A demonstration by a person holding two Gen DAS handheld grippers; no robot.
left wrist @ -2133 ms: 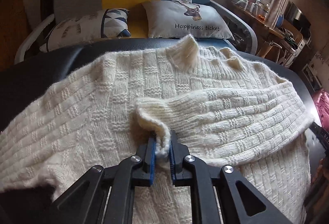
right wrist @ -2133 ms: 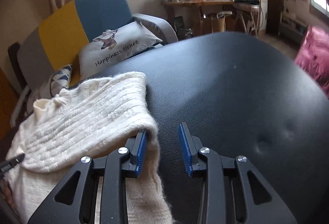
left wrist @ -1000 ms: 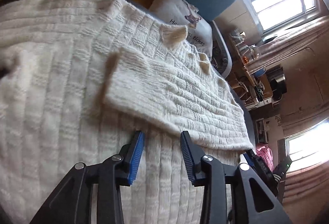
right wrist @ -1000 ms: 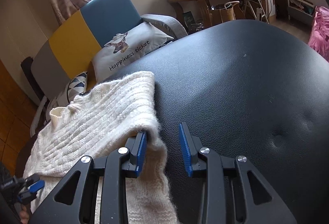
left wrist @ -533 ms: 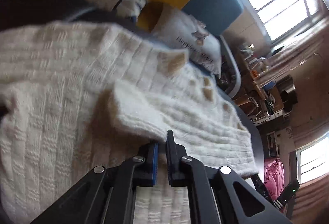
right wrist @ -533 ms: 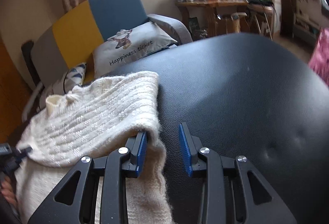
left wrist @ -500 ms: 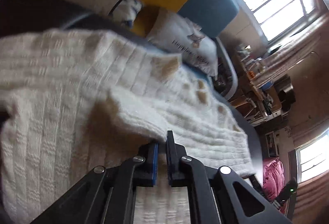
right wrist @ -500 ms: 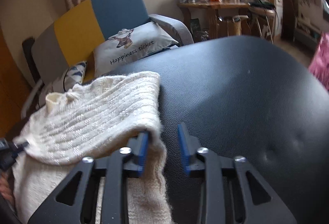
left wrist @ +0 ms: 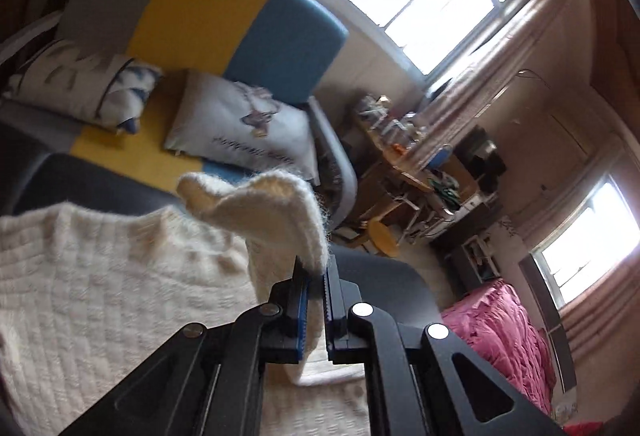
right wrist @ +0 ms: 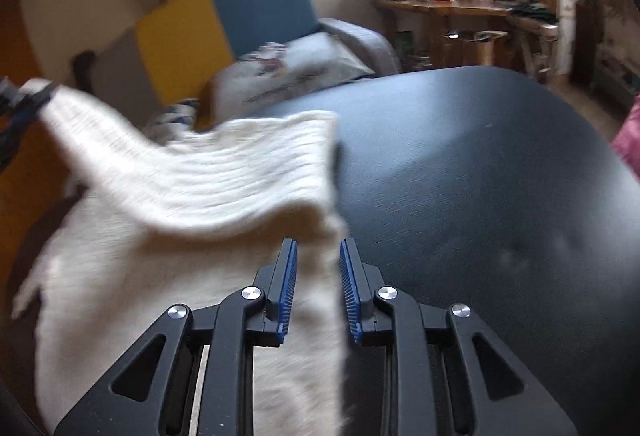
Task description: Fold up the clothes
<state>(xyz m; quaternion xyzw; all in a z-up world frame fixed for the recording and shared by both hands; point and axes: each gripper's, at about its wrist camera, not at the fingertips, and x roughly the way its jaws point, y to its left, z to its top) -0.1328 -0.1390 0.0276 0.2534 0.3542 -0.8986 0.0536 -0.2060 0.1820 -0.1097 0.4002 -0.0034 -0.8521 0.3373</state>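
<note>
1. Our left tool point(left wrist: 316, 290) is clamped on the sleeve point(left wrist: 280, 211) of the cream knit sweater point(left wrist: 100, 276), lifted at mid-frame.
2. Our right tool point(right wrist: 316, 278) stands parted, the sweater's edge lying between its blue pads point(right wrist: 287, 286); we cannot tell if they touch it.
3. The sweater covers the lower left of the black tabletop point(right wrist: 480, 175).
4. A sofa point(left wrist: 240, 7) with cushions point(left wrist: 240, 123) fills the upper left.

One sweater point(left wrist: 120, 276), two cushions point(left wrist: 240, 123)
</note>
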